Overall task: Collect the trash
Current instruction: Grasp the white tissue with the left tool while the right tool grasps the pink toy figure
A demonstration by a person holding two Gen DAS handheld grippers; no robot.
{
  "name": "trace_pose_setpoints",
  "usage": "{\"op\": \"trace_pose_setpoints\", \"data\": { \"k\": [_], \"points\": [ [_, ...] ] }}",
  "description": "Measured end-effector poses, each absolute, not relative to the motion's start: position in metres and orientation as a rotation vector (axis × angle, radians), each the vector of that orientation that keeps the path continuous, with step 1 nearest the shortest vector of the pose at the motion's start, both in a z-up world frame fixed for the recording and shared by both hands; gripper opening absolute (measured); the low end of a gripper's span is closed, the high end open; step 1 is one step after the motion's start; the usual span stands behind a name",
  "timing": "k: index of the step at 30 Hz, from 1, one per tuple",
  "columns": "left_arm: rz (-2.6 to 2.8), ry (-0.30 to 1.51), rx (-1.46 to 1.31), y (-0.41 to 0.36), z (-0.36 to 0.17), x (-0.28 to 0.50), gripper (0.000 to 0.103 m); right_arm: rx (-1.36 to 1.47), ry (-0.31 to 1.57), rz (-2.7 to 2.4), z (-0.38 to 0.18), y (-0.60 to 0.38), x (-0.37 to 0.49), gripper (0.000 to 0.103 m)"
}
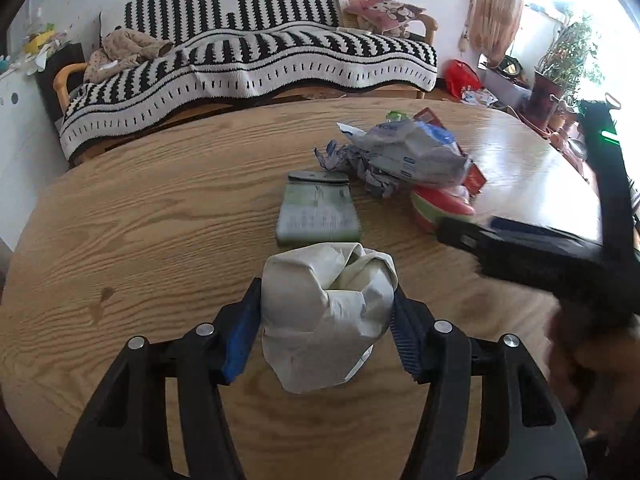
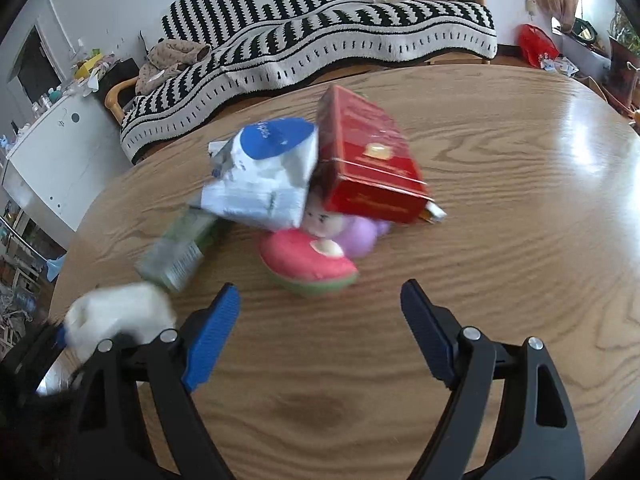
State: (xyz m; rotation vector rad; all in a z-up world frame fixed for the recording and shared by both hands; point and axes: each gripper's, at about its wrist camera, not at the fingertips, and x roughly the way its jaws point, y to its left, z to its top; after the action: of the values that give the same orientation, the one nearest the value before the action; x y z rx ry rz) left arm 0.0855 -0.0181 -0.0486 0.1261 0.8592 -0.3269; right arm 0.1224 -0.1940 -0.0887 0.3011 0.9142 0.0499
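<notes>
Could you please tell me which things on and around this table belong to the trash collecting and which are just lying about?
Trash job:
- crumpled white paper, gripped by the left gripper
- green-and-white packet
- blue-and-white wrapper
- red carton
- right gripper, open over bare table

Lying about, I'd judge:
- watermelon plush toy
- striped blanket
- potted plant

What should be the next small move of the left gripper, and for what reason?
Probably lift the crumpled white paper off the table. The left gripper has a pad against each side of it, so it seems gripped, and it is trash to collect. The right gripper is open, holding nothing.
</notes>
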Motion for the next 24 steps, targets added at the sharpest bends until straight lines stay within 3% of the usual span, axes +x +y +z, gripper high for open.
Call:
{"op": "trace_pose_setpoints", "data": {
  "k": [6, 8, 9, 13, 24],
  "points": [
    [-0.305, 0.871, 0.084, 0.001, -0.041, 0.078, 0.058, 0.295, 0.901, 0.031, -0.092, -0.186, 0.149, 0.080],
    [-0.296, 0.866, 0.079, 0.003, -0.039, 0.079, 0.058, 0.267, 0.905, 0.019, -0.094, -0.183, 0.155, 0.073],
    [-0.291, 0.862, 0.080, 0.003, -0.038, 0.080, 0.058, 0.245, 0.910, 0.013, -0.095, -0.183, 0.157, 0.061],
    [-0.290, 0.854, 0.078, -0.001, -0.035, 0.083, 0.058, 0.223, 0.915, 0.045, -0.092, -0.183, 0.148, 0.053],
    [-0.368, 0.810, 0.100, -0.053, -0.017, 0.070, 0.058, 0.115, 0.910, 0.099, -0.057, -0.206, 0.058, 0.052]
  ]
}}
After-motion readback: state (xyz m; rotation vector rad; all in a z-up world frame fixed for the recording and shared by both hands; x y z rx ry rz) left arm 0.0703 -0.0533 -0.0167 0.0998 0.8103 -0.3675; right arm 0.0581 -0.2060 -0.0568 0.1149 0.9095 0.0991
